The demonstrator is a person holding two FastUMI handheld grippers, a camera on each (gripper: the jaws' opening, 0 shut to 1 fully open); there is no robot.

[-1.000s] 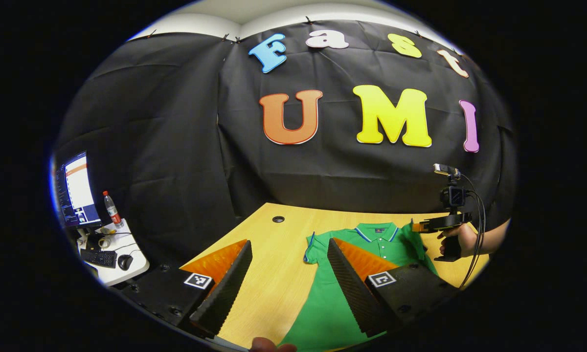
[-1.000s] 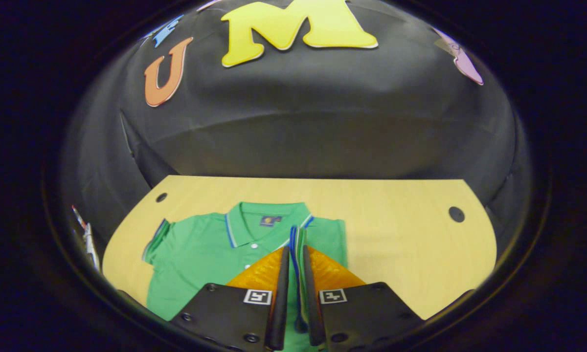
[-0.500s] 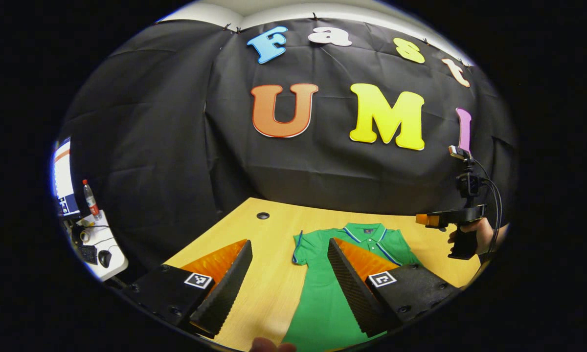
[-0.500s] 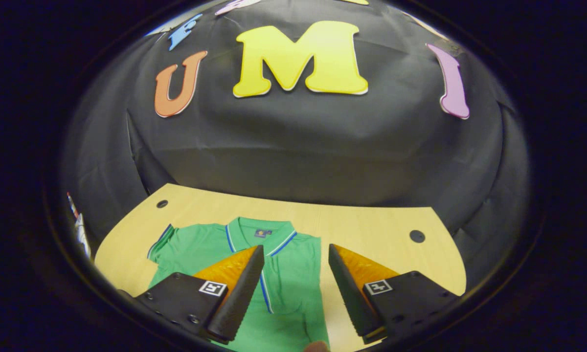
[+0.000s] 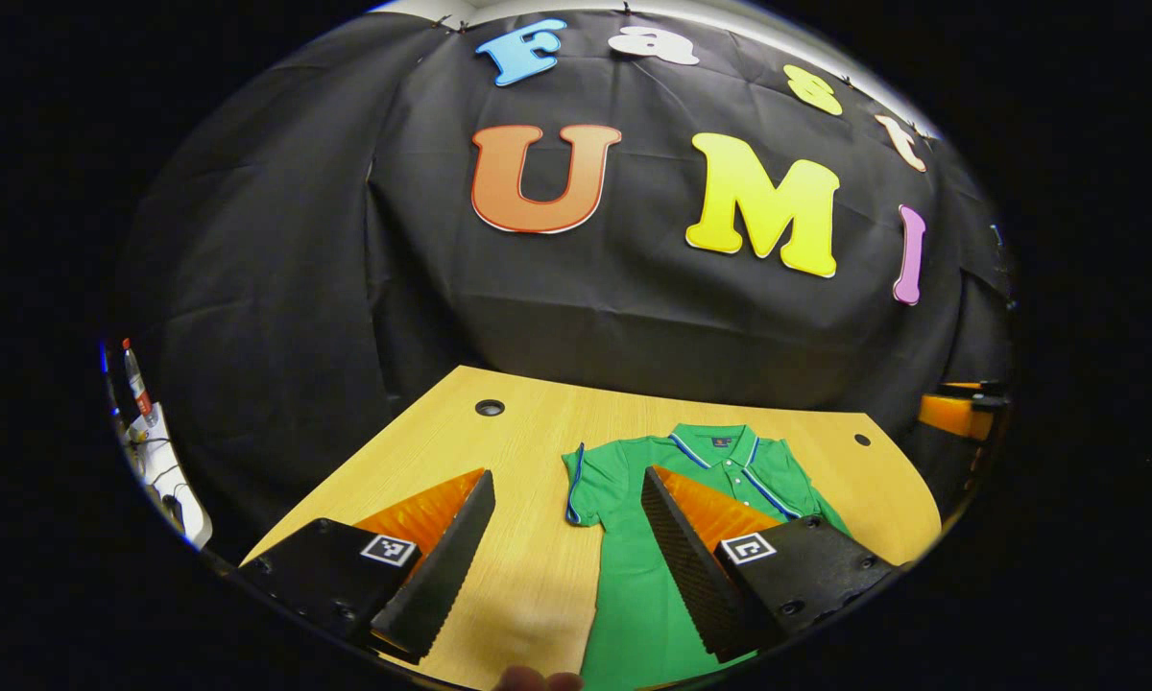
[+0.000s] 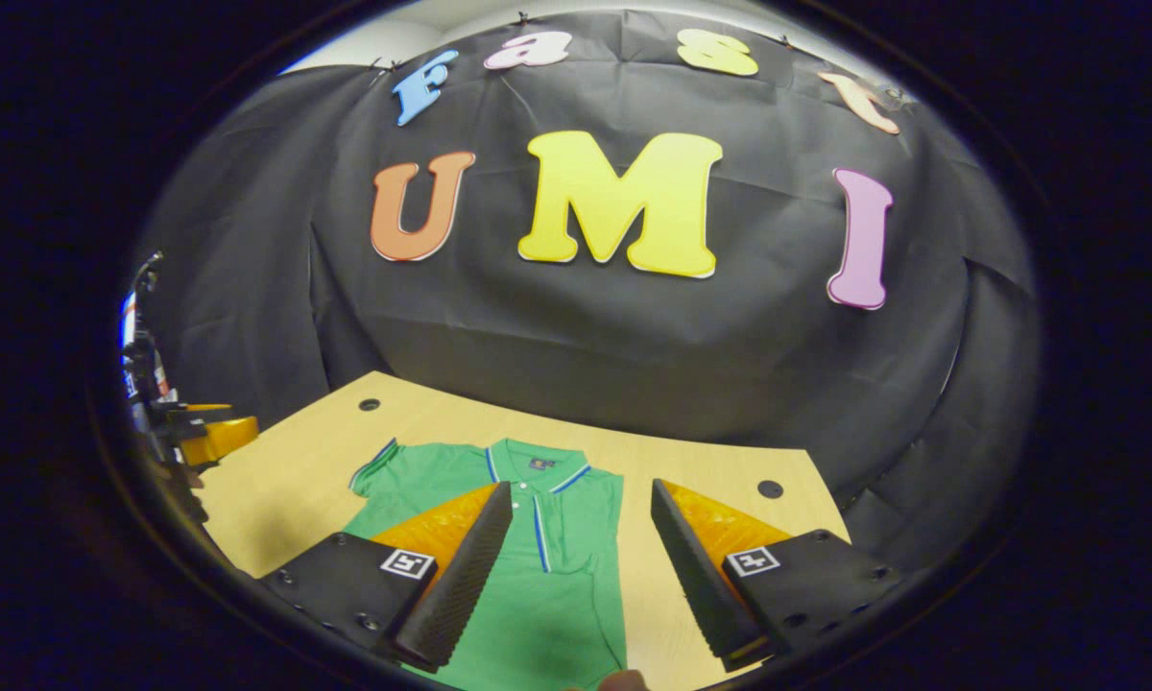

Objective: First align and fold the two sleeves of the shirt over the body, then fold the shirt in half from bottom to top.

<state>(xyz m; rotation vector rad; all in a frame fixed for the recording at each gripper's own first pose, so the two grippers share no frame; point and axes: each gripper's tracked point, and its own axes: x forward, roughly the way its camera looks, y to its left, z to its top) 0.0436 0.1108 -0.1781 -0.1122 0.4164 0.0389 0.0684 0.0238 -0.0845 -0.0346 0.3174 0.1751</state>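
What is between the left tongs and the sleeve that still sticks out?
Nothing visible. The left tongs are open above bare wooden table, and the green polo shirt's unfolded sleeve lies flat ahead.

In the left gripper view we lose the lower part of the shirt (image 5: 634, 576) behind our own right finger (image 5: 691, 566) and past the picture's bottom edge. The other gripper (image 5: 955, 415) is cut off at the right edge, so we cannot tell how its fingers stand. On the side desk (image 5: 168, 470) the small items are too tiny to tell.
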